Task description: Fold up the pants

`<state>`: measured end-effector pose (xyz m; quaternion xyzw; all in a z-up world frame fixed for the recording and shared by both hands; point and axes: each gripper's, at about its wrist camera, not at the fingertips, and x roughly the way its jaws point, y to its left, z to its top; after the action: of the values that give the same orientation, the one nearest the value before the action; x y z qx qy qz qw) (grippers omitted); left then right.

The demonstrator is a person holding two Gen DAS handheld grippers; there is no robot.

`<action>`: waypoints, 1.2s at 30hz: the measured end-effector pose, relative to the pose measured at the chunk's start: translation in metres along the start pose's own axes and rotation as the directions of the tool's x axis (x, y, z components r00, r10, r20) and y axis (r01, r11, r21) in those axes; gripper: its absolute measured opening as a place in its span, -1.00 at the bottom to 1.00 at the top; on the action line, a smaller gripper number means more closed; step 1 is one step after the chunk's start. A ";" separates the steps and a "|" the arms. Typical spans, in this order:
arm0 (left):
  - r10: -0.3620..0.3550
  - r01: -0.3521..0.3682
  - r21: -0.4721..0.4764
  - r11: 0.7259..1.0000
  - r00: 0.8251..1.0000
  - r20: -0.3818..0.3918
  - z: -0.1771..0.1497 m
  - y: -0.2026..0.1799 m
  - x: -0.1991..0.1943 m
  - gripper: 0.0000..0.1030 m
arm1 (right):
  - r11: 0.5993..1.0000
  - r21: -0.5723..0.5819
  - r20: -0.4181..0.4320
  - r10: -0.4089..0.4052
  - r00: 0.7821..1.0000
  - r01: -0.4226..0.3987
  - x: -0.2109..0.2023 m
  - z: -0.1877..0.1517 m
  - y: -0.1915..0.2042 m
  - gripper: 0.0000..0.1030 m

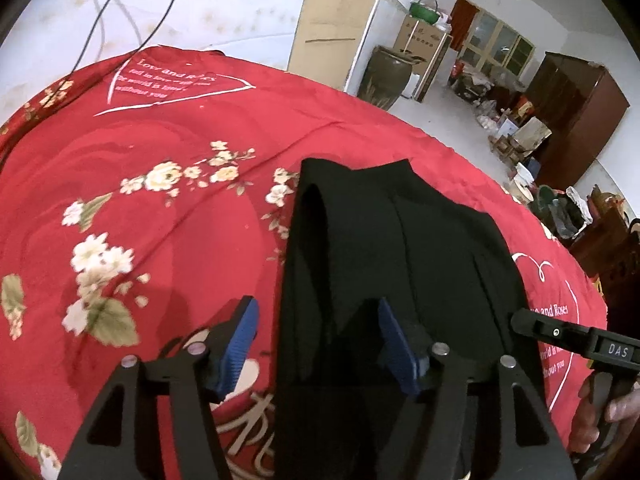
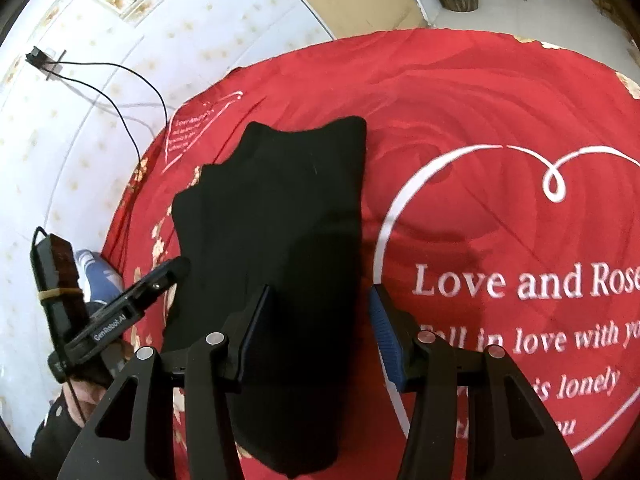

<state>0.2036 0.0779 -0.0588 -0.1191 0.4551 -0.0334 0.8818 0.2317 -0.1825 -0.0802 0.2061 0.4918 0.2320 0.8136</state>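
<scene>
Black pants lie folded in a long strip on the red bedspread, beside a big white heart printed on it. One edge of the pants sits between the blue pads of the left gripper, whose jaws stand apart. The right gripper is spread wide too, squeezing nothing.
</scene>
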 end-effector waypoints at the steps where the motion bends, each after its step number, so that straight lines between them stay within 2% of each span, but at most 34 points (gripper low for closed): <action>1: -0.005 0.005 0.003 1.000 1.000 0.003 0.001 -0.001 0.002 0.30 | 1.000 0.006 0.008 0.012 1.000 -0.012 0.001 0.001 -0.002 -0.02; 4: -0.027 0.027 -0.020 0.999 1.000 0.002 0.000 -0.002 0.004 0.19 | 0.999 0.016 0.013 0.031 0.999 -0.031 0.002 0.004 -0.001 -0.02; 5: -0.036 0.036 -0.023 0.999 0.999 0.003 -0.002 -0.003 0.002 0.07 | 0.999 0.016 0.009 0.039 0.999 -0.039 0.003 0.003 -0.001 -0.02; 9: 0.006 -0.006 0.009 1.000 1.000 0.016 -0.011 -0.013 -0.008 -0.17 | 0.999 0.022 -0.005 0.039 0.999 -0.039 0.003 -0.002 0.003 -0.17; 14: 0.041 -0.041 0.020 0.999 0.999 0.007 -0.003 -0.017 -0.002 -0.20 | 0.998 0.030 0.001 0.054 0.999 -0.054 0.008 0.002 0.001 -0.19; 18: 0.097 -0.097 0.048 0.994 0.995 0.007 -0.002 -0.027 -0.004 -0.39 | 0.999 -0.001 0.010 0.035 0.999 -0.035 0.011 0.005 0.006 -0.21; 21: 0.138 -0.139 0.075 0.987 0.990 0.017 -0.002 -0.037 -0.012 -0.55 | 1.000 0.001 0.008 0.030 1.000 -0.030 0.008 0.005 0.007 -0.42; 23: 0.140 -0.141 0.068 0.988 0.990 0.020 0.002 -0.038 -0.019 -0.62 | 0.999 0.004 0.013 0.039 0.999 -0.039 0.004 0.006 0.009 -0.54; 30: 0.131 -0.134 0.103 0.986 0.991 0.038 0.004 -0.054 -0.049 -0.69 | 0.997 -0.042 0.032 0.069 0.997 -0.067 -0.022 -0.002 0.031 -0.59; 36: 0.098 -0.102 0.093 0.990 0.994 0.042 -0.015 -0.064 -0.080 -0.70 | 0.994 -0.055 0.044 0.093 0.995 -0.090 -0.055 -0.022 0.038 -0.59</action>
<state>0.1477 0.0264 0.0119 -0.0546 0.4418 -0.0085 0.8954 0.1828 -0.1815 -0.0291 0.2121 0.4567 0.2770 0.8183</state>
